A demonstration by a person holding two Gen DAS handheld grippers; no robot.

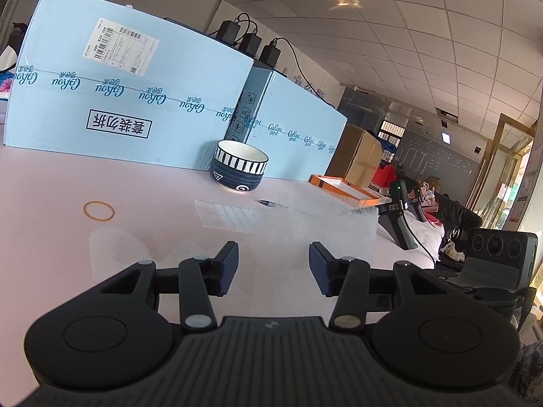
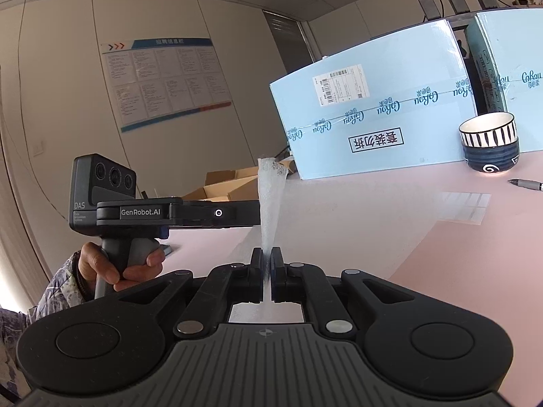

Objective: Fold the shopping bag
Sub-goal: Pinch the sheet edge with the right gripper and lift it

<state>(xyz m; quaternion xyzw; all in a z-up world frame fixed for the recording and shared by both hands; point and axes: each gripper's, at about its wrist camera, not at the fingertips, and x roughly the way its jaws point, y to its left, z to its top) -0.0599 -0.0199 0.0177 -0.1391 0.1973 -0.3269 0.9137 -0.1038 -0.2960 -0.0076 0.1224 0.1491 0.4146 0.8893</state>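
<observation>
Since the right gripper [image 2: 267,260] has its jaws clamped on one edge of the shopping bag [image 2: 269,203], the thin translucent film stands up off the pink tabletop [image 2: 424,237] in a narrow ridge, probably the flap to carry over for the fold. The rest of the bag lies flat ahead of the left gripper [image 1: 273,268], whose jaws sit partly apart with nothing pinched (bag under them, not gripped). A hand [image 2: 118,264] holds that tool, marked "GenRobot.AI" and "DAS". The blue cartons [image 1: 135,95] behind read "Cafou"; their Chinese print and shipping label appear upside down.
</observation>
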